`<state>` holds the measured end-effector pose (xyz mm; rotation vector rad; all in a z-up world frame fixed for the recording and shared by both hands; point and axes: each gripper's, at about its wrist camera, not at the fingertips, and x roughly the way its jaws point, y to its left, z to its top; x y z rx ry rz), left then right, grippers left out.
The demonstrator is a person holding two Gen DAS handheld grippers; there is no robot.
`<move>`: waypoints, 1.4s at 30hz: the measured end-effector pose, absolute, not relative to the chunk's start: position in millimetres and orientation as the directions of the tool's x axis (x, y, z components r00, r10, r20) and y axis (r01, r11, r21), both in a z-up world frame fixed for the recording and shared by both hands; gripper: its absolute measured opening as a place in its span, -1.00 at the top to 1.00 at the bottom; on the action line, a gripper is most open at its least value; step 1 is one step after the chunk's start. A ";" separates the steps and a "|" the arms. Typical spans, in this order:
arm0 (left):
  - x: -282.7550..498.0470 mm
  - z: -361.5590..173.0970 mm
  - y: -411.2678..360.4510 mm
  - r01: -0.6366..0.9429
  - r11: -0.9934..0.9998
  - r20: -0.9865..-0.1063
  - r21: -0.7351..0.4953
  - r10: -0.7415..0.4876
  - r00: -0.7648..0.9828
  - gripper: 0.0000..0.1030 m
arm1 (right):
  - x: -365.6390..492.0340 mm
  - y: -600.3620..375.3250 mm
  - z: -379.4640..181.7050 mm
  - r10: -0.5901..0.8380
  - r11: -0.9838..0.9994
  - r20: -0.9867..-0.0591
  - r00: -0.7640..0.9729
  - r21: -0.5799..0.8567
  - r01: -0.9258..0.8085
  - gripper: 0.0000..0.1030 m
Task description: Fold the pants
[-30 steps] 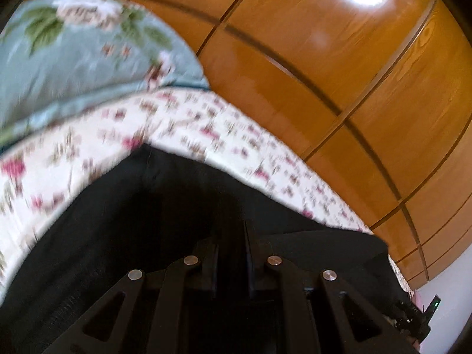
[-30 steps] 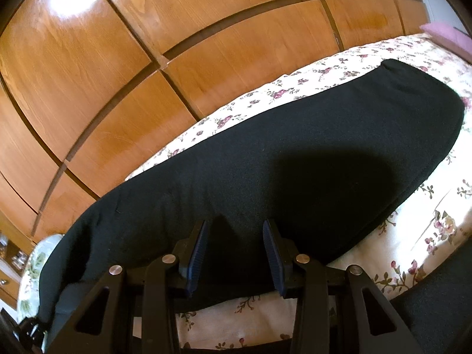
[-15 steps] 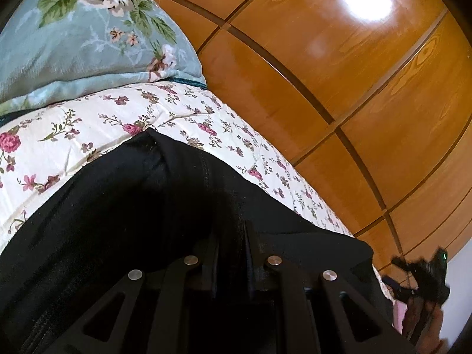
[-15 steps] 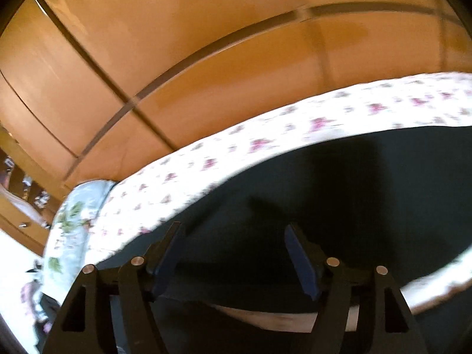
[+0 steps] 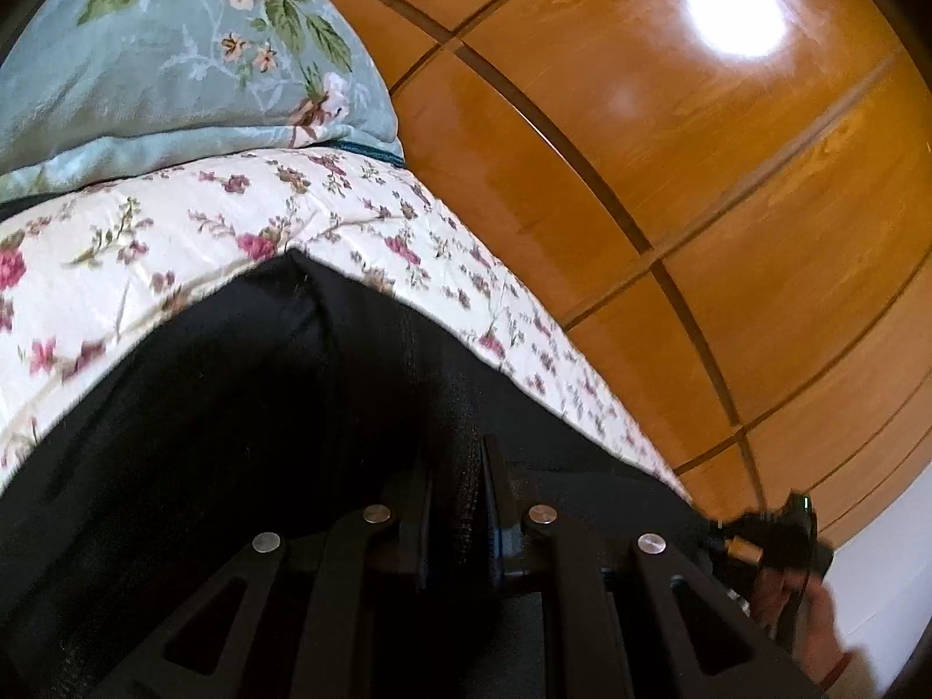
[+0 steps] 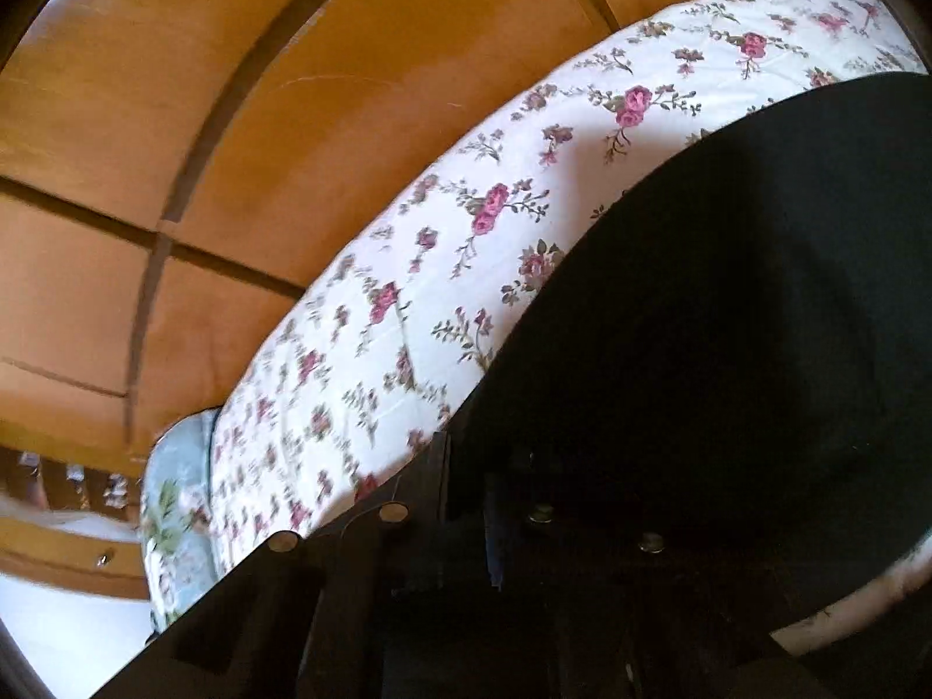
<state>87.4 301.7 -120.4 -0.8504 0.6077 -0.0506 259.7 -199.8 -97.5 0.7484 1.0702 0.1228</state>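
pants: we see black pants [image 5: 244, 419] lying along the bed [image 5: 145, 268], on a white bedspread with red roses; in the right wrist view they [image 6: 728, 314] fill the lower right.
left hand-held gripper: [image 5: 454, 501] fingers nearly pressed together, pinching a fold of the pants fabric with a stitched seam running up out of the jaws.
right hand-held gripper: [image 6: 466, 501] jaws closing, black fabric between the fingers at the pants' edge; it's dark there, so we can't tell how firm the bite is. In the left wrist view we see it at far right [image 5: 769, 542], with a person's hand [image 5: 815, 635] on it, blurred.
pillow: pale blue floral pillow [image 5: 163, 58] at the head of the bed, touching the bedspread, apart from the pants.
backdrop: glossy wood-panelled wardrobe [image 5: 670, 186] right behind the bed, light glare on one panel.
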 end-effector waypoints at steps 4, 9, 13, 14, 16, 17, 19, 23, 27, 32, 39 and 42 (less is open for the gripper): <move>85.0 -85.7 322.3 -0.127 0.567 -0.340 -0.814 -0.288 0.895 0.74 | 232.9 -198.1 -62.3 0.470 0.783 -0.690 0.551 0.614 0.100 0.82; 71.3 -47.5 336.6 -0.014 0.515 -0.199 -0.857 -0.306 0.931 0.74 | 189.7 -202.9 -30.2 0.538 0.753 -0.590 0.602 0.657 -0.029 0.82; 53.1 -47.7 345.1 0.027 0.477 -0.153 -0.878 -0.334 0.930 0.74 | 151.4 -200.8 -23.4 0.557 0.758 -0.548 0.624 0.643 -0.113 0.82; 47.4 -51.0 348.4 0.024 0.465 -0.150 -0.885 -0.333 0.931 0.74 | 140.3 -199.9 -25.3 0.561 0.760 -0.543 0.625 0.637 -0.128 0.82; 33.0 -63.6 354.9 0.013 0.429 -0.146 -0.903 -0.337 0.930 0.74 | 123.0 -199.7 -29.2 0.567 0.760 -0.537 0.625 0.633 -0.147 0.82; 26.3 -69.3 357.1 0.010 0.417 -0.143 -0.909 -0.335 0.931 0.74 | 113.6 -198.7 -32.7 0.570 0.759 -0.530 0.628 0.633 -0.155 0.82; 8.0 -84.1 362.3 -0.003 0.399 -0.143 -0.917 -0.322 0.936 0.74 | 87.8 -197.3 -41.6 0.583 0.749 -0.505 0.637 0.637 -0.180 0.82; -18.3 -110.6 369.9 -0.057 0.408 -0.193 -0.911 -0.299 0.934 0.74 | 48.9 -189.2 -64.9 0.577 0.754 -0.494 0.650 0.629 -0.190 0.82; -34.8 -134.0 367.9 -0.113 0.415 -0.250 -0.903 -0.292 0.923 0.73 | 29.0 -180.1 -105.3 0.569 0.764 -0.537 0.623 0.624 -0.161 0.82; -52.7 -138.4 360.8 -0.118 0.414 -0.254 -0.903 -0.290 0.923 0.25 | 28.1 -176.7 -139.3 0.544 0.787 -0.587 0.600 0.604 -0.123 0.83; -74.5 -140.1 346.2 -0.143 0.390 -0.294 -0.910 -0.361 0.885 -0.33 | 29.4 -177.8 -141.2 0.555 0.778 -0.565 0.611 0.612 -0.140 0.83; -76.0 -140.5 340.8 -0.152 0.374 -0.299 -0.915 -0.373 0.878 -0.34 | 28.3 -178.2 -141.0 0.554 0.780 -0.566 0.611 0.610 -0.141 0.83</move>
